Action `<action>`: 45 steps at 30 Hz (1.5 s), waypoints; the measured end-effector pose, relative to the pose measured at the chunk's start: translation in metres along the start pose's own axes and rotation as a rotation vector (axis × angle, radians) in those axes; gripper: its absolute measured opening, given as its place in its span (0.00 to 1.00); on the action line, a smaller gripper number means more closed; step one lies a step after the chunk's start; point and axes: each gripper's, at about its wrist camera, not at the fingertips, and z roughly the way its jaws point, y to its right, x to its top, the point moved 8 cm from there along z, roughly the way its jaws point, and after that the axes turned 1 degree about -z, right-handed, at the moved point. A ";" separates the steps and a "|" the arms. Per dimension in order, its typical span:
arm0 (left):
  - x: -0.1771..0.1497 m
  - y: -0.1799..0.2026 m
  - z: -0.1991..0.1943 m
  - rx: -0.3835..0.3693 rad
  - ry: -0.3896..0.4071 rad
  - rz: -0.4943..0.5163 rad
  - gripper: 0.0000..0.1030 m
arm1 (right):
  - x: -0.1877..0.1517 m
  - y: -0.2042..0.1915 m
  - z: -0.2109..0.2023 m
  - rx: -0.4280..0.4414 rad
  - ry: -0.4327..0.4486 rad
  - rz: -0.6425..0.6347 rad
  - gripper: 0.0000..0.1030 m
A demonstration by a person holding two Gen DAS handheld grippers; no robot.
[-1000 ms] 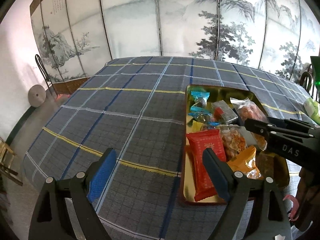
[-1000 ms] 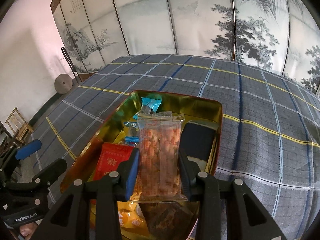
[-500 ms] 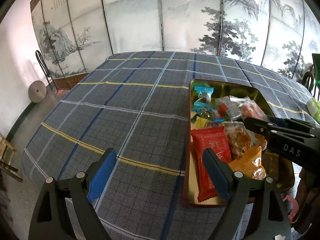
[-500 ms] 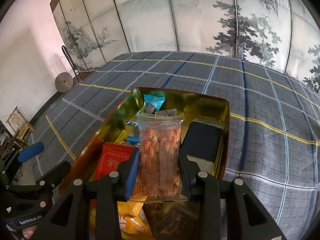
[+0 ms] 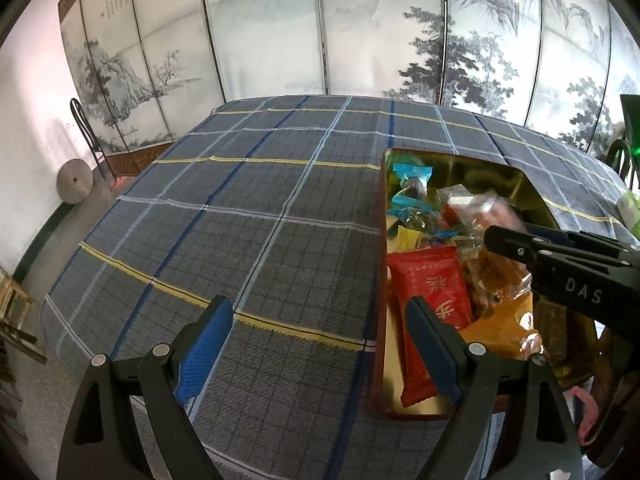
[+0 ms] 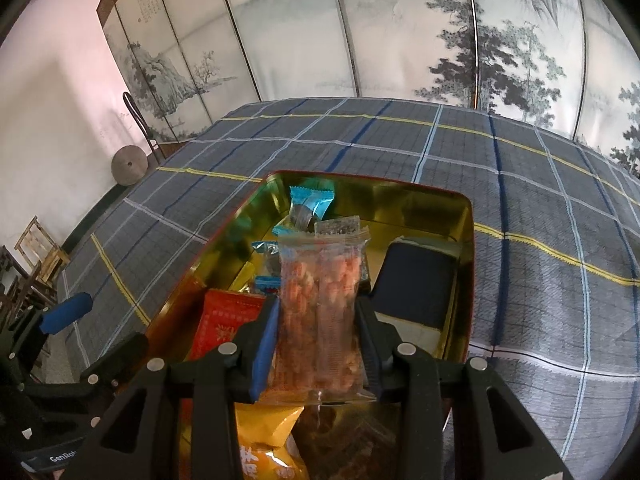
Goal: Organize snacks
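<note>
An open gold tin point(image 6: 440, 194) sits on the plaid tablecloth point(image 6: 540, 280). In it lie a red packet point(image 6: 224, 324), an orange packet point(image 6: 264, 432), blue-wrapped candies point(image 6: 312, 200) and a dark blue box point(image 6: 416, 280). My right gripper point(image 6: 316, 312) is shut on a clear packet of orange-pink snacks point(image 6: 320, 280), held upright just above the tin's near half. My left gripper point(image 5: 316, 312) stands open over bare cloth, its right finger by the tin's point(image 5: 452, 156) near left corner. The red packet point(image 5: 432, 284) shows beside that finger.
A painted folding screen point(image 5: 360, 40) stands behind the table. A dark chair point(image 5: 84, 128) and a round stone disc point(image 5: 74, 184) are on the floor at the left. A green item point(image 5: 630, 208) lies at the table's right edge.
</note>
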 end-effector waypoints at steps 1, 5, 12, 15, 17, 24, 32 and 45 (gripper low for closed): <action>-0.001 0.000 0.001 0.000 -0.002 0.000 0.83 | 0.000 0.000 0.000 -0.001 0.002 0.001 0.38; -0.001 0.002 0.005 0.002 -0.008 0.006 0.83 | 0.000 0.000 0.001 0.000 0.005 0.000 0.38; -0.002 0.004 0.008 0.003 -0.018 0.011 0.83 | 0.001 -0.003 -0.009 -0.018 0.049 -0.004 0.38; -0.002 0.002 0.007 -0.002 -0.022 -0.001 0.83 | 0.000 -0.010 -0.024 -0.013 0.092 -0.015 0.38; -0.001 0.001 0.003 -0.012 -0.014 -0.016 0.82 | -0.001 -0.016 -0.038 -0.026 0.126 -0.043 0.41; 0.014 0.000 -0.036 0.007 0.108 -0.015 0.83 | -0.010 -0.030 -0.082 -0.053 0.209 -0.117 0.45; 0.038 0.012 -0.115 -0.008 0.301 0.020 1.00 | -0.013 -0.025 -0.139 -0.069 0.304 -0.112 0.48; 0.053 0.026 -0.186 -0.085 0.397 -0.010 1.00 | -0.017 -0.016 -0.211 -0.079 0.441 -0.089 0.53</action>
